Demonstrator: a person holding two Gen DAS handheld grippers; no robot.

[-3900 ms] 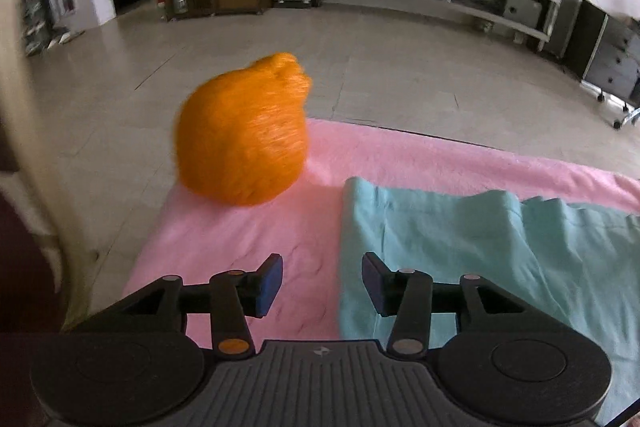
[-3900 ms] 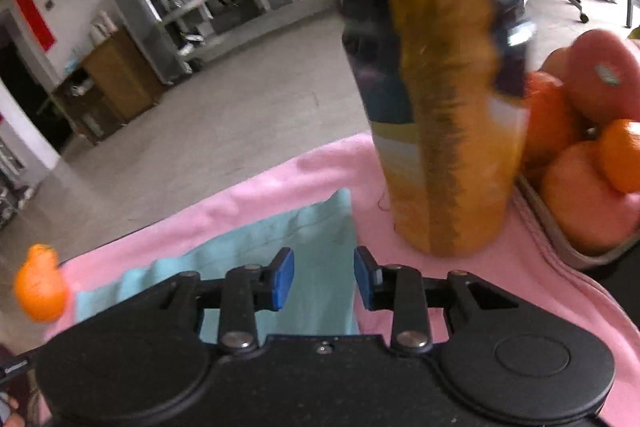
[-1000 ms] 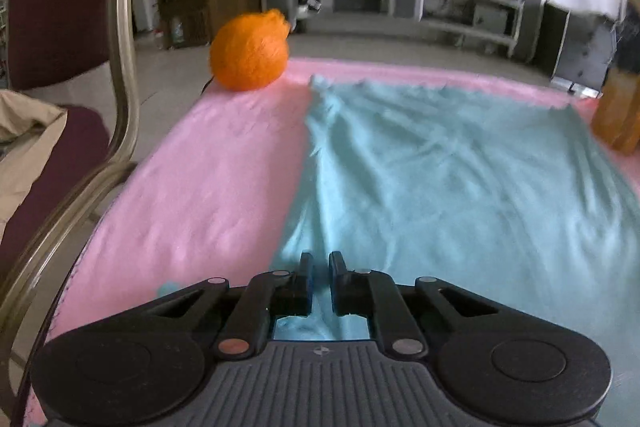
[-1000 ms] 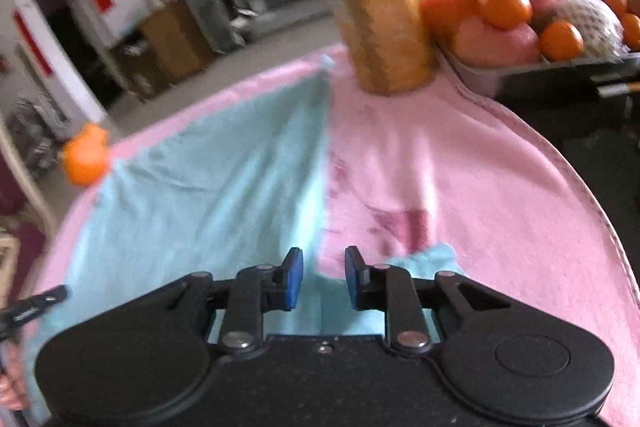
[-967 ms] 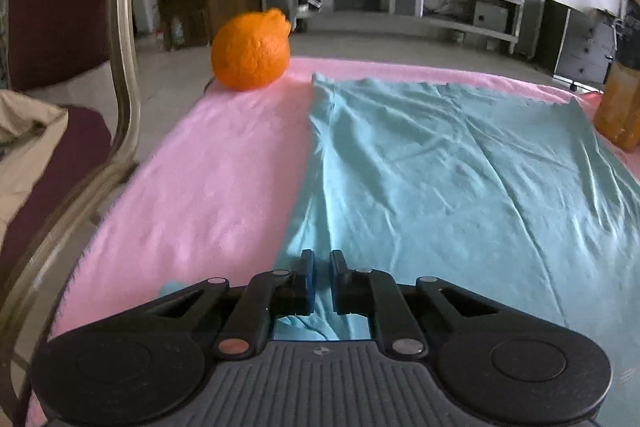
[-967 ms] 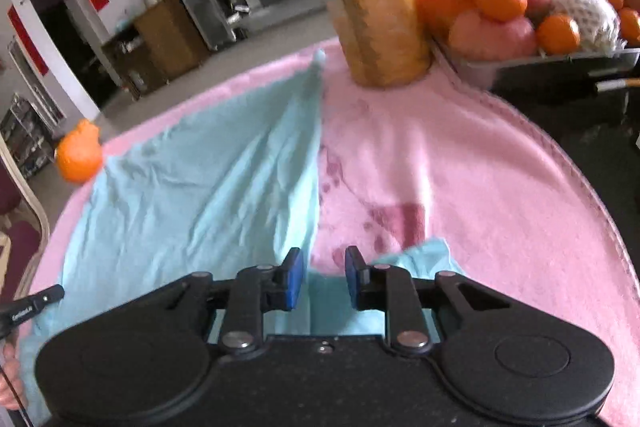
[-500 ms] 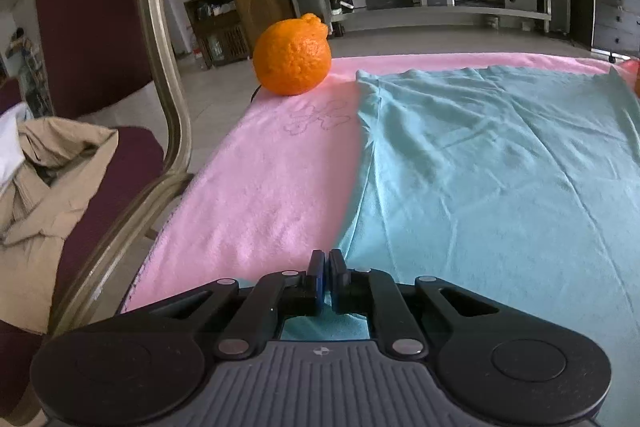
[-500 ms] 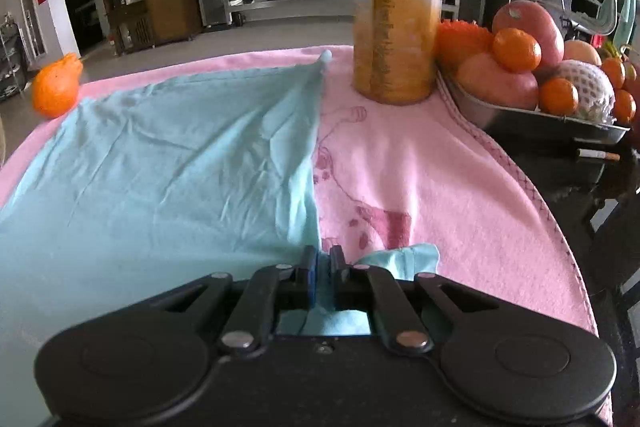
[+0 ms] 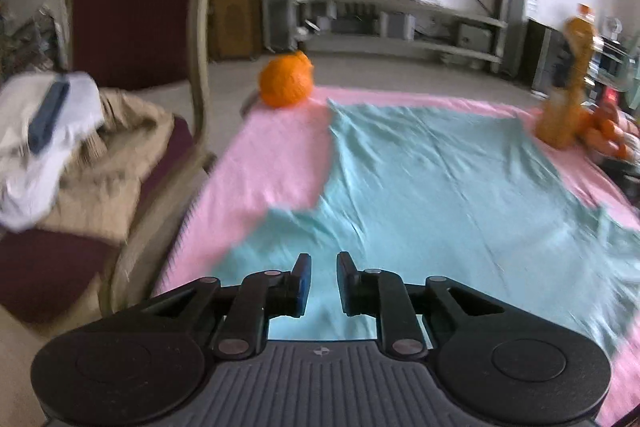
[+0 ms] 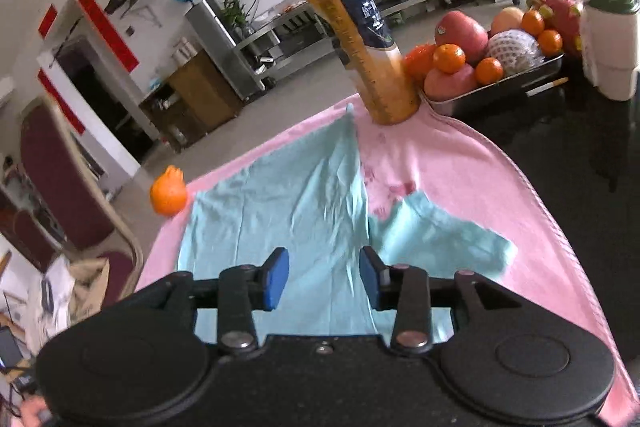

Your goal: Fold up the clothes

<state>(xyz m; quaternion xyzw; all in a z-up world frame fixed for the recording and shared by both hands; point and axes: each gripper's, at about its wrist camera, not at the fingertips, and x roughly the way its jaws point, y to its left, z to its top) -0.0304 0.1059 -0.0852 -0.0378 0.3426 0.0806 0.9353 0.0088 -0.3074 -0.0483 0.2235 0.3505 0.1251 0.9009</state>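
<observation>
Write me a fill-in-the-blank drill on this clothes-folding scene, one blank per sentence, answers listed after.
1. The teal shirt lies spread on a ____ towel.
2. Both the left gripper and the right gripper have their jaws ____.
3. The tall bottle holds an ____ drink.
4. The metal tray beside the bottle is filled with ____.

Answers: pink; open; orange; fruit

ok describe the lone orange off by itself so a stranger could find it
Start at the pink towel covering the table, under the teal shirt. On its far corner nearest the maroon chair sits one knobbly-topped orange, alone, unlike those heaped in the fruit tray.
</observation>
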